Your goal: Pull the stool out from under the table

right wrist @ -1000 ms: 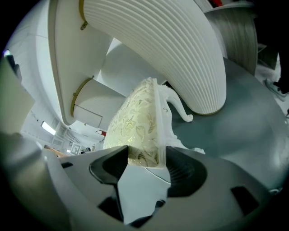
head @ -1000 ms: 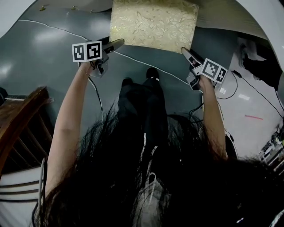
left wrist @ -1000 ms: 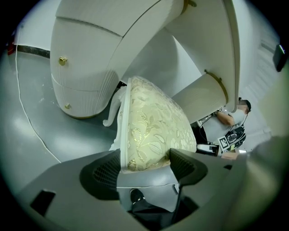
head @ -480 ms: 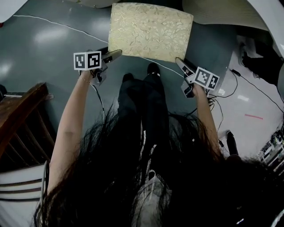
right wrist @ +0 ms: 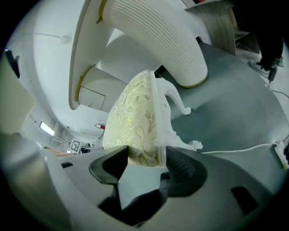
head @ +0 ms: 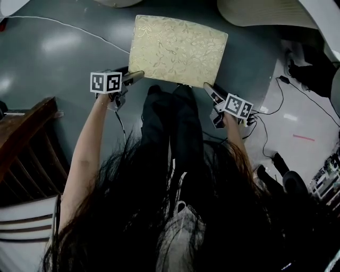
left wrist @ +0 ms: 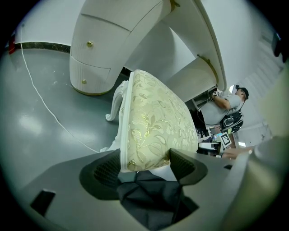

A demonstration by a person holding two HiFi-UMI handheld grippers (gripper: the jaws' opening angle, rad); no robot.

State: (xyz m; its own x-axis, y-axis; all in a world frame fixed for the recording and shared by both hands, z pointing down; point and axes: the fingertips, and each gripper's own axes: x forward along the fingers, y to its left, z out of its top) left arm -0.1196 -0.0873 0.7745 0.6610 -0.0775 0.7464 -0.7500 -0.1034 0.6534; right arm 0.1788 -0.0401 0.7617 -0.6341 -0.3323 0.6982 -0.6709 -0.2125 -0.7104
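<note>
On grey floor (head: 58, 69), just in front of the white table (head: 260, 13) — stool (head: 178, 50), floral cushion. Left gripper (head: 139, 75) jaws clamp its near-left corner; right gripper (head: 208, 87) jaws clamp the near-right corner.

The stool (head: 178, 50) is showing a woven cream cloth seat with shiny gold leaves; its white legs (left wrist: 114, 103) are looking smooth. The grey floor (head: 53, 69) is gleaming glossily.
</note>
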